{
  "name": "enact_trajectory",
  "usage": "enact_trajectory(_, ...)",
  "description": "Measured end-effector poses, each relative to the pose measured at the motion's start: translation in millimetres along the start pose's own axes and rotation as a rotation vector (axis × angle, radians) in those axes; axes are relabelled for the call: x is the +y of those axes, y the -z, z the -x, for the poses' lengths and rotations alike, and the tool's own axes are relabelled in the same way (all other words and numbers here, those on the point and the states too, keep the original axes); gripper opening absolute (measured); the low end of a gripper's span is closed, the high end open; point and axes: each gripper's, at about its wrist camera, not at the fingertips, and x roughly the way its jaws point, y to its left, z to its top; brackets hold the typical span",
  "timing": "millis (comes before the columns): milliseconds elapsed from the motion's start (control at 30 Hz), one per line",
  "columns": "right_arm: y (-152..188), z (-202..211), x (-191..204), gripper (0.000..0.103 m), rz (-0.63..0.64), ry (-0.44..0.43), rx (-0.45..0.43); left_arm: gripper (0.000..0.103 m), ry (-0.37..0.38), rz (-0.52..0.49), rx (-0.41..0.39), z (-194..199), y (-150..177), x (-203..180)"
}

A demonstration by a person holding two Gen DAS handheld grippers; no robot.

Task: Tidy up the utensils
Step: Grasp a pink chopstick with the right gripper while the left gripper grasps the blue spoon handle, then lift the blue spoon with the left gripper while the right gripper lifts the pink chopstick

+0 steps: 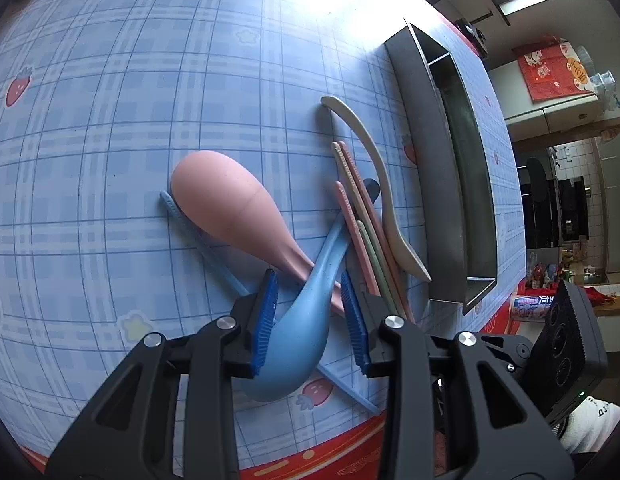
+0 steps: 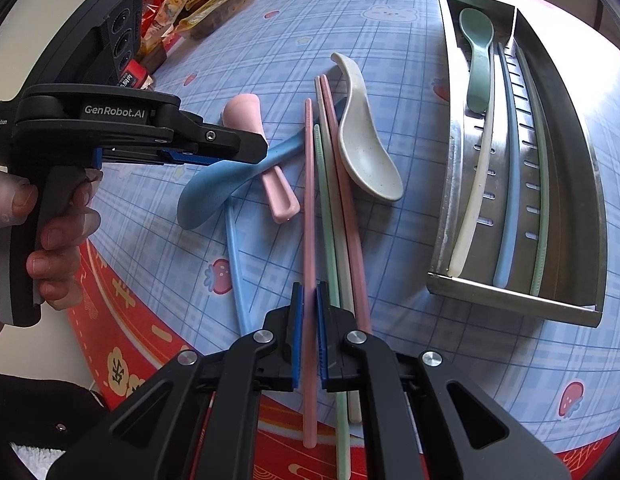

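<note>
Left gripper (image 1: 310, 292) sits over the blue spoon (image 1: 298, 320), blue pads (image 1: 268, 312) either side of where handle meets bowl; they look to be touching it, but the angle doesn't quite confirm firm contact. The blue spoon lies on the table (image 1: 110, 120), its handle crossing over the pink spoon's handle; the pink spoon (image 1: 226, 208) lies bowl-down just to the left, on top of a blue chopstick (image 1: 206, 248). Right gripper (image 2: 309, 312) is clamped on a pink chopstick (image 2: 308, 200), jaws nearly together, near the table's near edge. Right beside it lie a green chopstick (image 2: 323, 208), a beige chopstick (image 2: 335, 208) and a second pink chopstick (image 2: 349, 220), bundled roughly parallel. A beige spoon (image 2: 365, 160) rests bowl-up against the far end of that bundle. On the right stands the steel utensil tray (image 2: 581, 200): a green spoon (image 2: 477, 60) in one compartment, and a beige, a blue and a green chopstick along its slotted floor. A person's hand (image 2: 50, 232) holds the left gripper's handle.
</note>
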Motion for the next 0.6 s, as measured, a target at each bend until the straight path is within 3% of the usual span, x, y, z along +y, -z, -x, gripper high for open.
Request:
enact_trajectory(33,0,0,0,0.007,0.000,0.000,0.000,0.027,0.001,-0.006,0.001,-2,1,-1)
enact_trajectory(233,-1,0,0,0.007,-0.004,-0.005,-0.004,0.014,-0.007,-0.056,-0.037,0,14,-18)
enact_trajectory(333,0,0,-1,0.007,-0.003,-0.004,-0.006,0.014,-0.044,-0.115,-0.028,1,20,-33)
enact_trajectory(600,0,0,-2,0.007,-0.008,-0.011,-0.009,0.015,0.002,-0.131,0.027,-10,33,-41)
